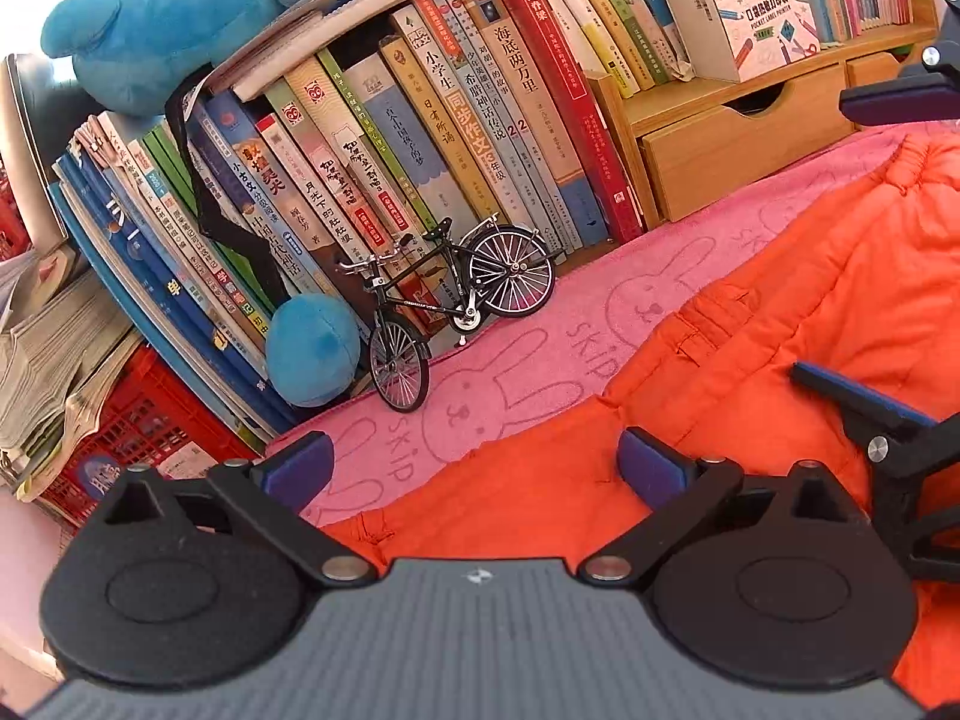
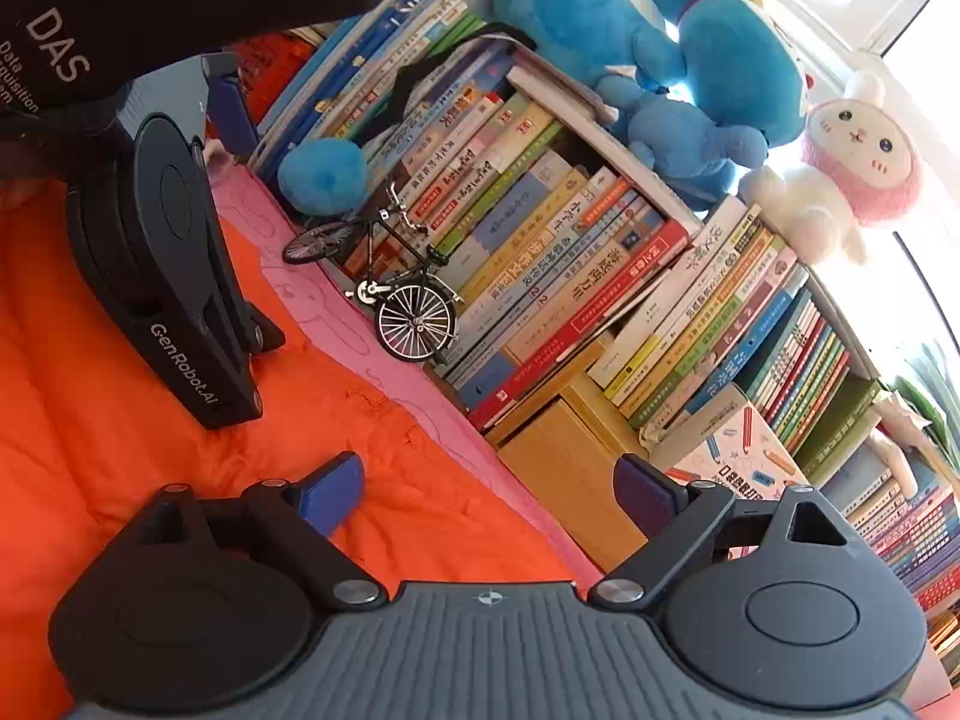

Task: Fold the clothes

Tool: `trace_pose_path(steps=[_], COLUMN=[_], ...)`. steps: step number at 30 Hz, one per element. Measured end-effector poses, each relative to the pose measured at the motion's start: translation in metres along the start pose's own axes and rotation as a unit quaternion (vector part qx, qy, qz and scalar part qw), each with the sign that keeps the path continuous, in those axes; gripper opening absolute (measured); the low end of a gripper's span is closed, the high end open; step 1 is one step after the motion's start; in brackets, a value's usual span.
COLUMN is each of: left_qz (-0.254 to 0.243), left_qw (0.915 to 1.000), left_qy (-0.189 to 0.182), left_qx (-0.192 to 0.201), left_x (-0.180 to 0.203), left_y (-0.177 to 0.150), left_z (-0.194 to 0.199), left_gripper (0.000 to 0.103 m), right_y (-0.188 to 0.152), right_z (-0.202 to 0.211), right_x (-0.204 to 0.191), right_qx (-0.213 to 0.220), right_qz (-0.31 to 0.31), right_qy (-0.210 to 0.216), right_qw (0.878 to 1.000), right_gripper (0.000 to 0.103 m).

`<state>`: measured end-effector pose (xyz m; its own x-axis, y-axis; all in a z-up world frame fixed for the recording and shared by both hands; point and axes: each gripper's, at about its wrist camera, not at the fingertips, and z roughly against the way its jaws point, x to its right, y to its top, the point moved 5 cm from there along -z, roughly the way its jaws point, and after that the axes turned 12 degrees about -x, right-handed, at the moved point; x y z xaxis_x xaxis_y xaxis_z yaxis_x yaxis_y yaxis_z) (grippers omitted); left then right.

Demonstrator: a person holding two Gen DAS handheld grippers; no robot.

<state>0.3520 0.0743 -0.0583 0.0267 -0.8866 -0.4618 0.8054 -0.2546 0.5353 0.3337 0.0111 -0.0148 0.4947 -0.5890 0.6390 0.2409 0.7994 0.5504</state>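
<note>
While tilted down over the orange garment (image 1: pixel 750 312), both tongs — left (image 1: pixel 474 468), right (image 2: pixel 489 492) — spread, empty.

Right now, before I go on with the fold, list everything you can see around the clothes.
Garment: one, orange, spread over the pink cloth, under both claws.
Cloth: one, pink with rabbit outlines, under the garment.
Toy bicycle: one, black, standing on the cloth against the books.
Books: many, mixed colours, leaning in rows behind the cloth.
Plush toys: blue ones on top of the books, count unclear.
Plush rabbit: one, pink and white, beside the blue toys.
Wooden drawers: light wood, under the right-hand books.
Printed box: one, white, on the drawers.
Crate: one, red, far left.
Left claw: open, nothing between its pads.
Right claw: open, over the garment's edge.
</note>
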Motion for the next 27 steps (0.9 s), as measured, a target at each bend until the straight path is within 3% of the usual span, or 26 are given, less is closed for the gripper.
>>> trace_pose_path(steps=[4, 9, 20, 27], left_qz=[0.013, -0.005, -0.029, -0.019], left_qw=[0.9996, 0.9997, 0.9982, 0.9989], left_qy=[-0.023, -0.018, -0.012, 0.014], left_qx=[-0.002, 0.016, 0.051, 0.04], left_x=[-0.001, 0.008, -0.006, -0.038], left_y=[-0.006, -0.012, -0.027, -0.04], left_z=[-0.012, -0.015, -0.017, -0.026], left_gripper=[0.103, 0.103, 0.103, 0.103], right_y=[0.0, -0.015, -0.04, -0.069], right_z=[-0.018, -0.027, -0.018, -0.03], right_x=[0.004, 0.005, 0.026, 0.055], right_qx=[-0.029, -0.043, -0.036, -0.08], right_qz=[-0.046, -0.044, 0.015, 0.011], right_qy=[0.027, 0.032, -0.003, -0.026], right_qw=[0.998, 0.998, 0.999, 0.996], right_gripper=[0.102, 0.102, 0.102, 0.102])
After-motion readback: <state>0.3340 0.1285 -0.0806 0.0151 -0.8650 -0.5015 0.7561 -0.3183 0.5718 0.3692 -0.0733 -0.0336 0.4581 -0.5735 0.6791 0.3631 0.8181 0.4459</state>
